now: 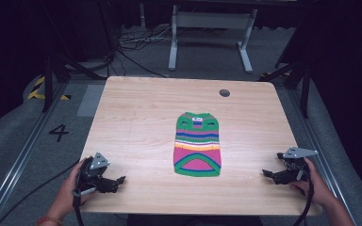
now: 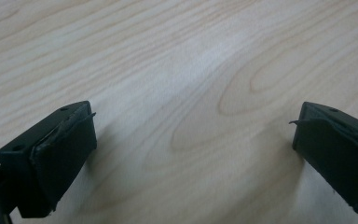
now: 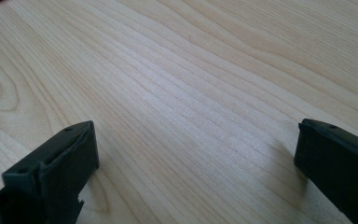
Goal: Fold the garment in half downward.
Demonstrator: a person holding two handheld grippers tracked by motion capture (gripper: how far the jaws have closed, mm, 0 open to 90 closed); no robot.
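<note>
Writing that can be read is a black "4" (image 1: pixel 59 132) on the floor left of the surface (image 1: pixel 136 117); the sweater's (image 1: pixel 197 144) small neck label is too tiny to read. Sweater lies flat mid-surface, well apart from both grippers. Left gripper (image 1: pixel 115 181) rests at the near left corner, right gripper (image 1: pixel 272 165) near the right edge, each hand-held, pointing inward, fingers spread wide, empty.
</note>
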